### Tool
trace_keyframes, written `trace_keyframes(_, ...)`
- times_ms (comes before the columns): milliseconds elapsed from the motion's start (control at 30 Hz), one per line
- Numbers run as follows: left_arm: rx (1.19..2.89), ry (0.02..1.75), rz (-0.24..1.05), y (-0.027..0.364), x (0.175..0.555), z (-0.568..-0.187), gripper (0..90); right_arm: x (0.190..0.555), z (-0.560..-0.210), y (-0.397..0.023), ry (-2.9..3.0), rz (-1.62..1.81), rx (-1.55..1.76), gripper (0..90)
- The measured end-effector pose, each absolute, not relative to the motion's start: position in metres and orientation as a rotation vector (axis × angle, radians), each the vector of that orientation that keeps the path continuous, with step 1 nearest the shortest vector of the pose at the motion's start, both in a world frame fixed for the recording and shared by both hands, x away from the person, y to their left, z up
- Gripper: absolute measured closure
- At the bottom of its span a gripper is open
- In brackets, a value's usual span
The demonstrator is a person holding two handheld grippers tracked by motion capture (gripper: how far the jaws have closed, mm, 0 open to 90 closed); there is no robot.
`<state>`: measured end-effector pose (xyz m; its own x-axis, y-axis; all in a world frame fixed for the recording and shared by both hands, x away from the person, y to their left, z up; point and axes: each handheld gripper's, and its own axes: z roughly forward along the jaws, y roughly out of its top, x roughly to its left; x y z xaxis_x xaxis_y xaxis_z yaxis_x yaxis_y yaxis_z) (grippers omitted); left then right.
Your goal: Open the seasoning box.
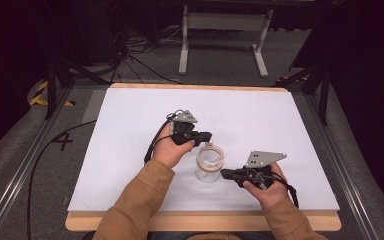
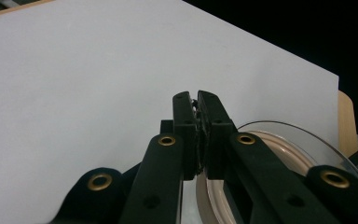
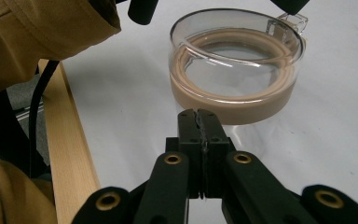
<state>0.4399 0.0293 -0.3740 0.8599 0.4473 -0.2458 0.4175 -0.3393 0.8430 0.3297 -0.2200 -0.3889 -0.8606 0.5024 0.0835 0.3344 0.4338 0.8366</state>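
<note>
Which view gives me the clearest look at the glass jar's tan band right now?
The right gripper view: the clear jar sits whole ahead of the shut right gripper, its tan band plain. The high view shows the jar small between both grippers; the left gripper view catches just part of its rim beside the jaws.

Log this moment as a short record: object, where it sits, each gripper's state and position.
object: clear glass jar with a tan band at its rim
surface: white table top, jar standing upright on it
left gripper: jaws shut, at the jar's far rim; contact with the rim cannot be told
right gripper: jaws shut, nothing between them, pointing at the jar's side
</note>
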Motion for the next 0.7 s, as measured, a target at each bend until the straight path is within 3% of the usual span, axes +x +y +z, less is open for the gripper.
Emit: trace_keyframes(700,1.955,0.662,0.015,0.0279,0.4413,-0.3750,89.7,0.3310,-0.3867,-0.2176,2.473,1.433,0.757,90.0)
